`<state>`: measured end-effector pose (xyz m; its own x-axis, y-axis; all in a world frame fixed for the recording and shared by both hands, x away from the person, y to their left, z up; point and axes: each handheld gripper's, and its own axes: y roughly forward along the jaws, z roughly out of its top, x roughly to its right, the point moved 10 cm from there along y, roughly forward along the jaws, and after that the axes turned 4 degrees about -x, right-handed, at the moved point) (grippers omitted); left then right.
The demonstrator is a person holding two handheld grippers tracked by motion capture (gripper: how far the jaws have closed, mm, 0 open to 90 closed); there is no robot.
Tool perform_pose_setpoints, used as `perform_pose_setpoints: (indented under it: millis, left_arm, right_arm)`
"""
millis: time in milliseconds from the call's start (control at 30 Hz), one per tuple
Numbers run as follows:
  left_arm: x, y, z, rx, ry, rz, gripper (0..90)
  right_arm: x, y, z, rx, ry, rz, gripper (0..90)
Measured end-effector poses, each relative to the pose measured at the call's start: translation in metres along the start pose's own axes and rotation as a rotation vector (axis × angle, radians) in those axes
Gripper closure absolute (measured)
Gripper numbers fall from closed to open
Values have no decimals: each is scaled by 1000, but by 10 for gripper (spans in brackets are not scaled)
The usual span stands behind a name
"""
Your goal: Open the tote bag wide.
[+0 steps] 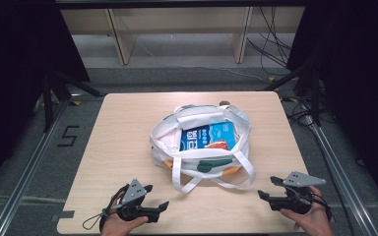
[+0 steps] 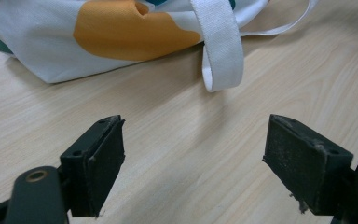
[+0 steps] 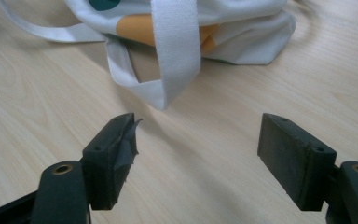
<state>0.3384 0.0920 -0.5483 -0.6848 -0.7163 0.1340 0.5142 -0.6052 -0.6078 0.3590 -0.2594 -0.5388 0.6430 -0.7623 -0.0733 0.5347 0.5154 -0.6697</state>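
Note:
A white tote bag [image 1: 197, 150] with orange and green patches lies in the middle of the wooden table [image 1: 118, 147], its mouth wide. Inside it rests a blue packet [image 1: 209, 136]. Two white straps [image 1: 216, 179] loop toward the front edge. My left gripper [image 1: 155, 196] is open near the front left, held by a hand, short of the bag [image 2: 98, 37] and a strap loop [image 2: 221, 51]. At the front right my right gripper [image 1: 267, 188] is open too, facing the bag's corner [image 3: 242, 37] and a folded strap [image 3: 175, 51]. Both hold nothing.
Black metal frame rails [image 1: 29, 162] run along both sides of the table. Cables [image 1: 270, 39] trail on the floor at the back right, before a wooden shelf unit [image 1: 177, 29]. Bare tabletop lies left and right of the bag.

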Motion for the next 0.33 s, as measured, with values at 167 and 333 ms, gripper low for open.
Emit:
perform_pose_setpoints:
  millis: [167, 333]
  left_arm:
    - [0, 0, -1, -6, 3, 1, 192]
    - [-2, 2, -3, -24, 21, 1, 182]
  right_arm:
    - [2, 1, 1, 5, -29, 1, 289]
    - [3, 2, -1, -5, -9, 0, 285]
